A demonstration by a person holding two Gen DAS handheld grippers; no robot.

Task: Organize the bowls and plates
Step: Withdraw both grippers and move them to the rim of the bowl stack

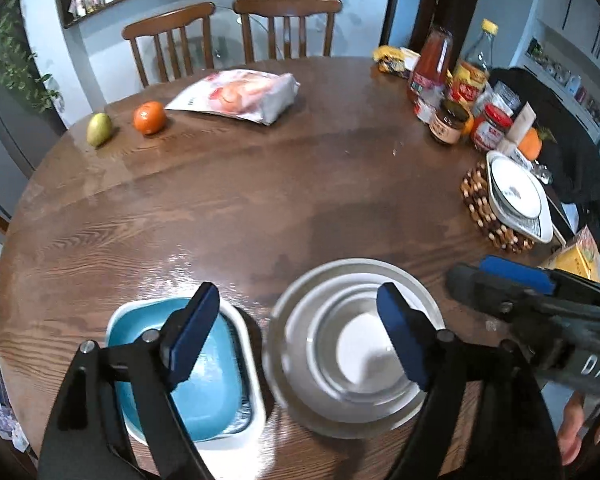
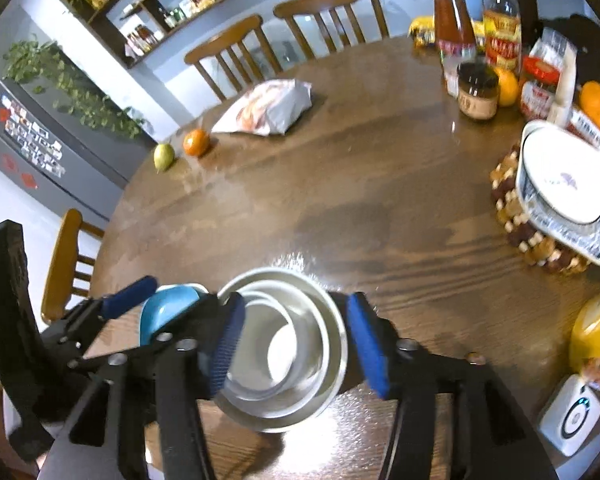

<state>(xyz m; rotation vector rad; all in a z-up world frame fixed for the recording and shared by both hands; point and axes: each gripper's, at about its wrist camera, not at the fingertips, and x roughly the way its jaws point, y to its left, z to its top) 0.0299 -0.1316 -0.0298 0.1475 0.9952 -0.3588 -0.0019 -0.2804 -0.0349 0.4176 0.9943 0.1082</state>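
A nest of steel bowls [image 1: 352, 348] with a white inside stands near the front edge of the round wooden table [image 1: 260, 184]. Just left of it sits a blue square dish [image 1: 208, 396] in a white-rimmed one. My left gripper [image 1: 300, 336] hangs open above both, one finger over the dish and the other over the bowls, holding nothing. My right gripper [image 2: 298, 344] is open too, its fingers straddling the steel bowls [image 2: 284, 356] from above without pressing on them. At the right, white plates [image 2: 564, 184] are stacked on a beaded trivet [image 2: 512, 216].
Jars and sauce bottles [image 1: 452, 80] crowd the far right with an orange [image 1: 530, 144]. A snack bag [image 1: 240, 94], a tangerine [image 1: 150, 117] and a pear [image 1: 99, 129] lie at the far left. Chairs [image 1: 276, 24] stand behind. A yellow box [image 2: 596, 332] and a white device [image 2: 572, 420] sit near right.
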